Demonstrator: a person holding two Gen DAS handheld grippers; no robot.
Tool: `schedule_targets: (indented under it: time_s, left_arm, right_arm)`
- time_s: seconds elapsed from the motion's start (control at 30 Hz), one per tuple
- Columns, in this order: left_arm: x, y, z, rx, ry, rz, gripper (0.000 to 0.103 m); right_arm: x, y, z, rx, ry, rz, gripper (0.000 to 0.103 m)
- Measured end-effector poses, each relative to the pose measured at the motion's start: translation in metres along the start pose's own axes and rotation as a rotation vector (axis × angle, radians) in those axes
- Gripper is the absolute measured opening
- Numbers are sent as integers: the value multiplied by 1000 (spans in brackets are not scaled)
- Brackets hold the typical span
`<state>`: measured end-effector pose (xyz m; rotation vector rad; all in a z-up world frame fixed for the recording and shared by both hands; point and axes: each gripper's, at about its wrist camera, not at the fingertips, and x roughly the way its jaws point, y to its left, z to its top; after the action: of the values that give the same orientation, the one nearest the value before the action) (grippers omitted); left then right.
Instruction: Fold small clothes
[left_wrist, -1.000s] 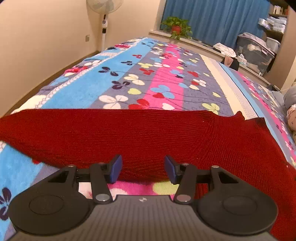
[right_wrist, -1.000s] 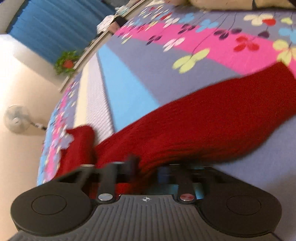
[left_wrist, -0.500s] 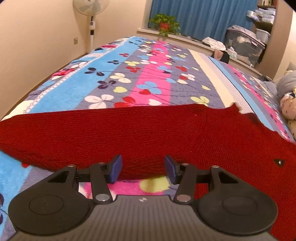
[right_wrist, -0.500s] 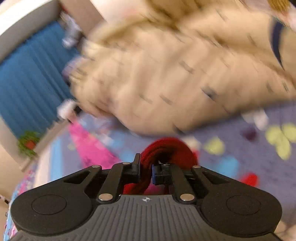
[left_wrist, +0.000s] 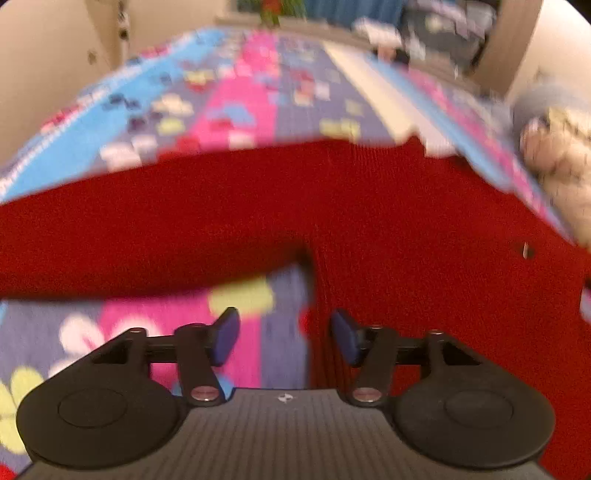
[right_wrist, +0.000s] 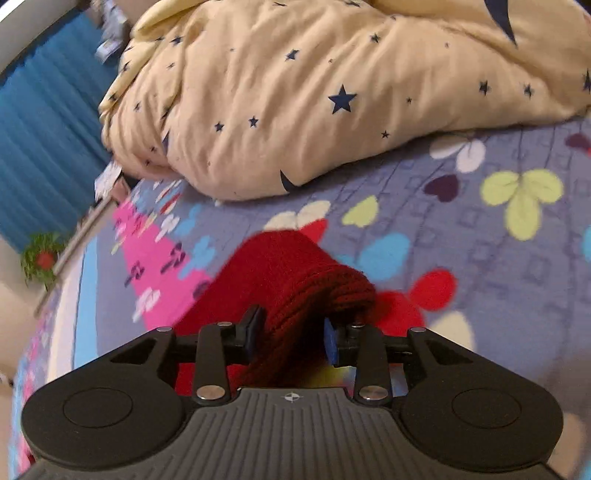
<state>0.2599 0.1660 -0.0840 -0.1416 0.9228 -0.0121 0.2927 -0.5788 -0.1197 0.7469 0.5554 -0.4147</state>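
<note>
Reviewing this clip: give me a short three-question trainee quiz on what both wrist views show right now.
1. True or false: the left gripper has its fingers closed on the red sweater.
2. What lies between the right gripper's fingers? A) a sock B) the sweater's sleeve end C) nothing
3. What pattern does the cream duvet carry?

Key: 1 false, its fingers are open with only the flowered bedspread and the sweater's edge beneath. 2 B; the jaws have just been opening. 3 dark blue stars.
</note>
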Motion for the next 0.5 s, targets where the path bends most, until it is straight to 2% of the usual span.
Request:
schedule_targets:
  time_s: [0.1,0.17,0.23,0.4,0.5]
  left_arm:
    - [-2,-9,-10,85,13,26,73]
    - [-7,-7,-14,65,31,18,73]
    - [-17,0,-21,-6,71,11,73]
    - [-65,-3,-59,-89,100,-13,73]
    - [-81,-22,-96,-47,155,-60,72]
  right_arm:
    - [-25,-12,-5,-14,-5,-75,65]
    - [-43,-26,-10,25,-2,-98,62]
    - [-55,-38,-15,50,14,-124,60]
    - [-80,-61,-14,172,-4,43,60]
    - [-81,-70,-8,239,-20,144,60]
